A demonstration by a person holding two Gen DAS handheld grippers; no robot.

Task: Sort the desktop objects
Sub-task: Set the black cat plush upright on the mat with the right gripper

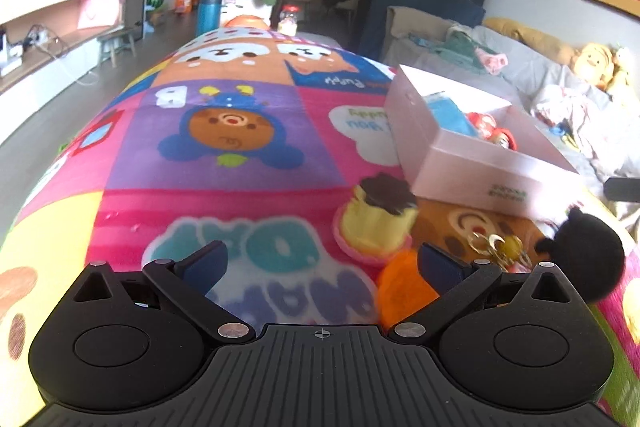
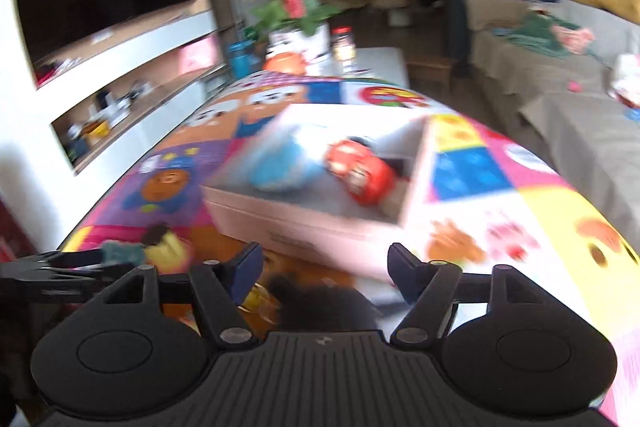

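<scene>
The table wears a bright cartoon-print cloth (image 1: 248, 155), and on its right half sits the open pink box (image 1: 496, 183), already holding a blue item (image 1: 450, 115) and a red toy car (image 2: 360, 169). Still loose on the cloth, just near of the box, lie a yellow pudding-shaped toy (image 1: 378, 223), an orange ball (image 1: 400, 287), a black fuzzy ball (image 1: 588, 259) and a small gold keyring charm (image 1: 496, 245).

The left gripper (image 1: 320, 263) hovers with jaws apart and empty, the orange ball beside its right finger. The right gripper (image 2: 324, 267) has jaws apart over the black ball, nothing clamped. A good pick likely needs each gripper centred on one toy and closed gently, since these soft pieces may roll.
</scene>
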